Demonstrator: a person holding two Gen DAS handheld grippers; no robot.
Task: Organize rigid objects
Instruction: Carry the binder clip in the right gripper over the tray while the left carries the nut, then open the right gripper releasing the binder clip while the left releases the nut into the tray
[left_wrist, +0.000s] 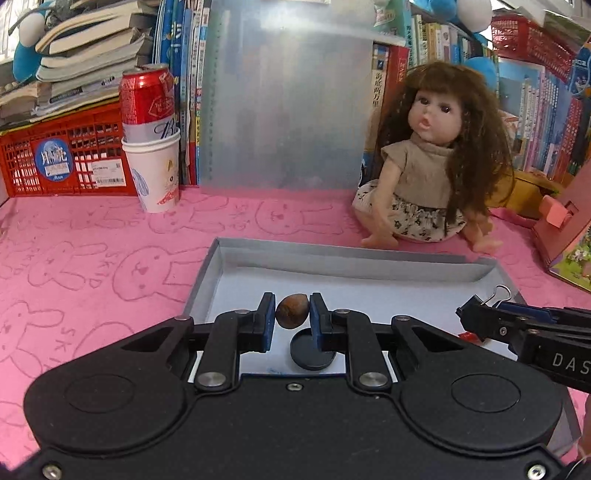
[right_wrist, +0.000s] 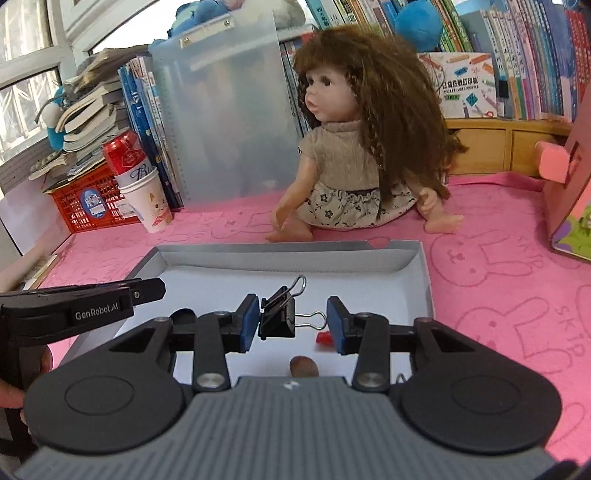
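Note:
A shallow grey box tray (left_wrist: 207, 273) lies on the pink mat. In the left wrist view my left gripper (left_wrist: 292, 305) hangs over it, shut on a brown nut-like piece (left_wrist: 291, 318). Below it a black disc (left_wrist: 313, 352) lies on the tray floor. My right gripper (right_wrist: 293, 314) is over the tray (right_wrist: 424, 273) and shut on a black binder clip (right_wrist: 277, 321): one pad presses its body, the other its wire handle. A small red piece (right_wrist: 325, 338) and another brown piece (right_wrist: 303, 366) lie in the tray beneath. Each gripper shows at the edge of the other's view.
A doll (left_wrist: 428, 162) sits just behind the tray. At the back left a red can stands in a paper cup (left_wrist: 157, 173) beside a red basket (left_wrist: 66, 158). A translucent folder (left_wrist: 284, 103), books and a pink box (left_wrist: 565, 236) line the back and right.

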